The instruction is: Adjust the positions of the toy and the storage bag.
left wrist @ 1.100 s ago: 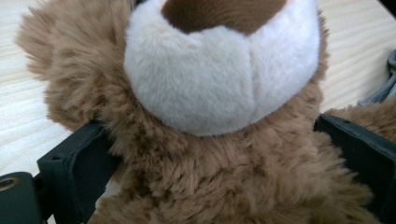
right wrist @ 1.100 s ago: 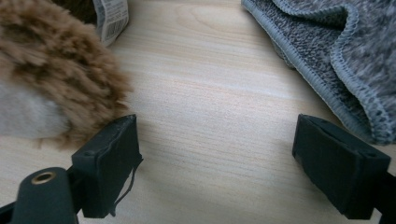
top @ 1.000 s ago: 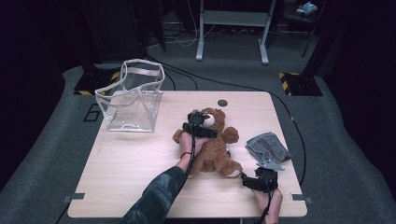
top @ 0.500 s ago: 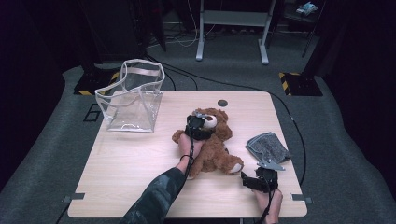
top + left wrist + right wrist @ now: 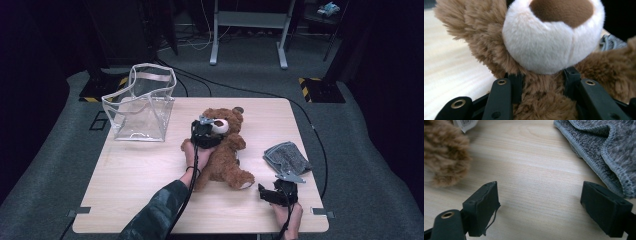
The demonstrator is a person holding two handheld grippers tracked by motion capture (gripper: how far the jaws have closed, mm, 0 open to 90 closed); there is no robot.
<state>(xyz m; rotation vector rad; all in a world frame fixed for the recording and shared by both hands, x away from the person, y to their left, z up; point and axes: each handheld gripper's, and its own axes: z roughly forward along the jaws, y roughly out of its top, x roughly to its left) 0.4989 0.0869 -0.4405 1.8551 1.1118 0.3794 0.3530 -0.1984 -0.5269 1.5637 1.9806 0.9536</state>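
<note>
1. a light wooden table (image 5: 150,185) with rounded corners stands on grey carpet in a dim room, seen from above.
2. a brown plush teddy bear with a cream muzzle and dark brown nose (image 5: 225,150) lies on its back near the middle of the table, head toward the far edge, feet toward the person.
3. the left gripper (image 5: 204,134), black with a trailing cable, sits over the bear's neck, held by a hand (image 5: 196,156) whose dark patterned sleeve comes in from the near edge.
4. in the left gripper view, the two black jaws press into the brown fur on either side of the neck, just under the cream muzzle (image 5: 554,40); they have just been closing, and the bear is clamped between them.
5. the right gripper (image 5: 276,194) rests low near the table's near right corner, held by the other hand (image 5: 289,216).
6. in the right gripper view, its jaws stand wide apart with bare wood between them and grip nothing.
7. a crumpled grey knitted cloth (image 5: 286,156) lies just beyond the right gripper, to the right of the bear's legs.
8. a clear plastic tote bag with pale trim and handles (image 5: 140,106) stands upright and open at the table's far left, apart from the bear.
</note>
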